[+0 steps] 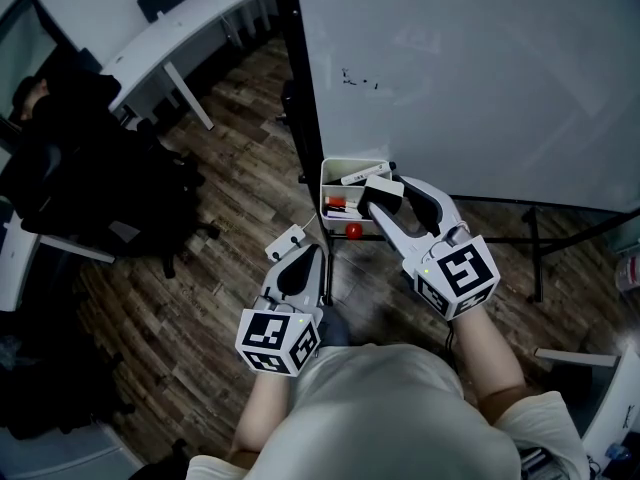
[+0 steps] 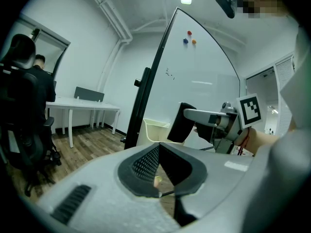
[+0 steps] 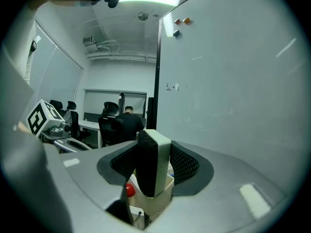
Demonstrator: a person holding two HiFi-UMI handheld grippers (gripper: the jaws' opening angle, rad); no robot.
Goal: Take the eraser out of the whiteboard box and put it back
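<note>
White plastic forms the whiteboard box (image 1: 335,171), fixed at the lower corner of the whiteboard (image 1: 480,68). In the head view the right gripper (image 1: 384,198) holds the eraser (image 1: 381,190) just above it, clear of the rim, probably so it can go straight back down. The left gripper (image 1: 300,256) sits lower and apart.

Left gripper view: its jaws meet on nothing, since one hand is enough.

Right gripper view: both pads (image 3: 187,164) clamp the eraser's flat sides, with the box below.
</note>
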